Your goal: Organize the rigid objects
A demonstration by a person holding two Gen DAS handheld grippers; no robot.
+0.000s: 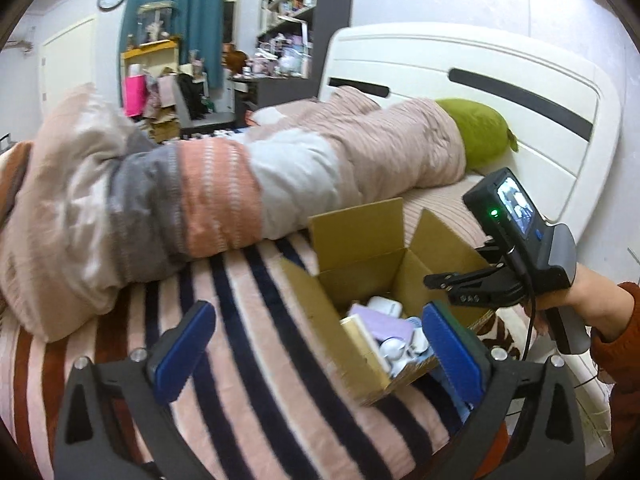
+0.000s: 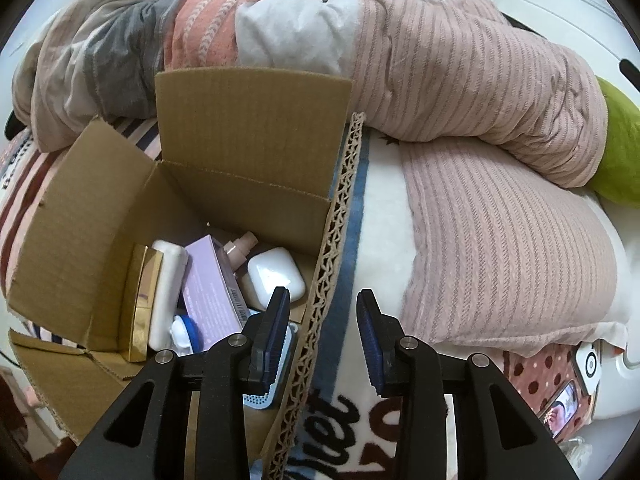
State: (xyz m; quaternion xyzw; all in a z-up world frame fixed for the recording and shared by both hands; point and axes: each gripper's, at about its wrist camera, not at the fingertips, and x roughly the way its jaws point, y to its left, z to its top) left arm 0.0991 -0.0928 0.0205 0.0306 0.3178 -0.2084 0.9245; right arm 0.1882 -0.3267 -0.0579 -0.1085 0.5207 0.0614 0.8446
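Observation:
An open cardboard box (image 1: 360, 248) stands on the striped blanket. Inside it lie a white earbud case (image 2: 276, 276), a purple carton (image 2: 212, 292), a gold box (image 2: 140, 300), a pink bottle (image 2: 240, 248) and several other small items. My left gripper (image 1: 320, 312) is open wide and empty, hovering just before the box's near corner. My right gripper (image 2: 323, 294) points down over the box's right side. The right flap's corrugated edge (image 2: 340, 200) runs between its blue pads without touching either one. In the left wrist view a hand holds that right gripper (image 1: 460, 284) beyond the box.
A rolled pink, grey and white duvet (image 1: 200, 184) lies behind the box, with a green pillow (image 1: 480, 128) against the white headboard (image 1: 520, 80). A phone (image 2: 564, 408) rests on a dotted cloth at the lower right. The striped blanket (image 1: 260, 360) stretches left of the box.

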